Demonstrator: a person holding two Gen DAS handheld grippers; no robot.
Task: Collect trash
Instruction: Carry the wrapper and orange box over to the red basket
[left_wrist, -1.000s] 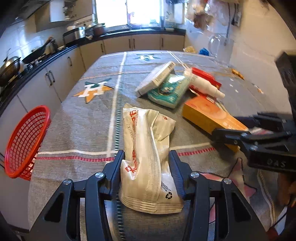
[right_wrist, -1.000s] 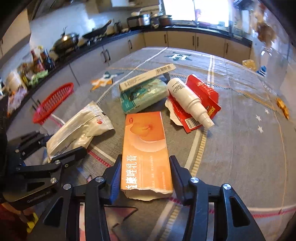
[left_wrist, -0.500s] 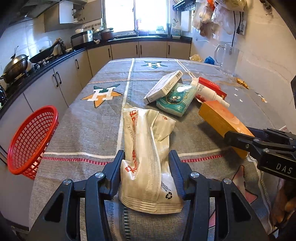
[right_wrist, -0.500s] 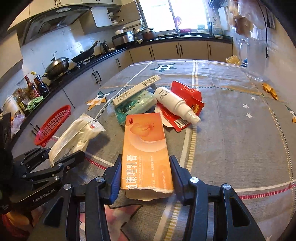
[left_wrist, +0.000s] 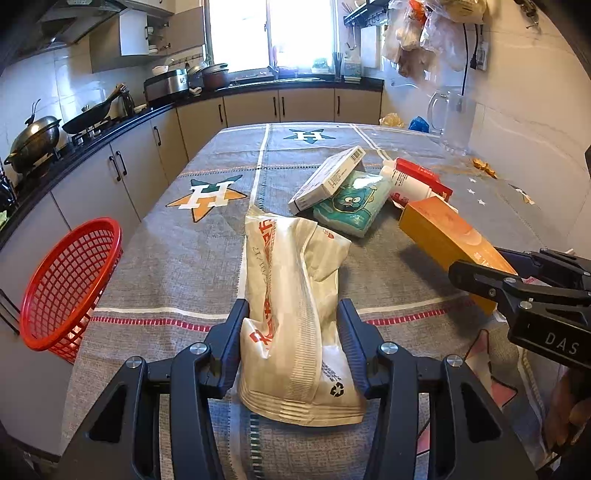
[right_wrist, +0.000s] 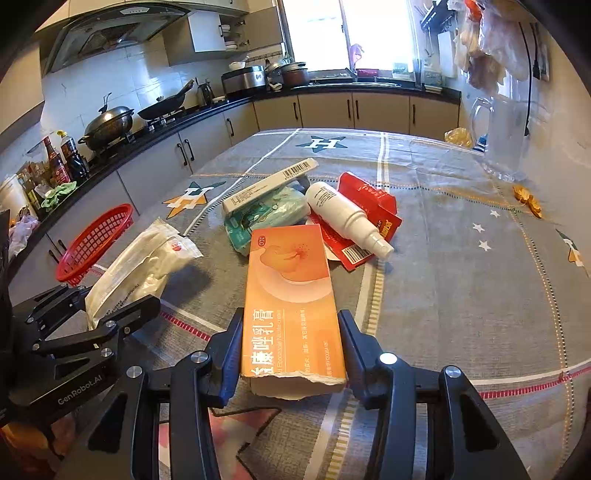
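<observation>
My left gripper (left_wrist: 291, 332) is shut on a crumpled white plastic wrapper (left_wrist: 291, 295) with red print and holds it above the table. My right gripper (right_wrist: 291, 343) is shut on an orange cardboard box (right_wrist: 291, 295) with a torn end, also lifted. The box shows in the left wrist view (left_wrist: 450, 240), and the wrapper in the right wrist view (right_wrist: 144, 266). A red mesh basket (left_wrist: 70, 280) hangs at the table's left edge, also seen from the right wrist (right_wrist: 96, 240).
On the grey tablecloth (left_wrist: 184, 258) lie a long white box (left_wrist: 328, 177), a teal tissue pack (left_wrist: 354, 206), a white bottle (right_wrist: 347, 218) and a torn red box (right_wrist: 369, 195). A glass jug (left_wrist: 450, 118) stands far right. Kitchen counters run along the left and back.
Both grippers have risen and tilted up with their loads; more of the kitchen shows. The wrapper and the orange box stay gripped.
</observation>
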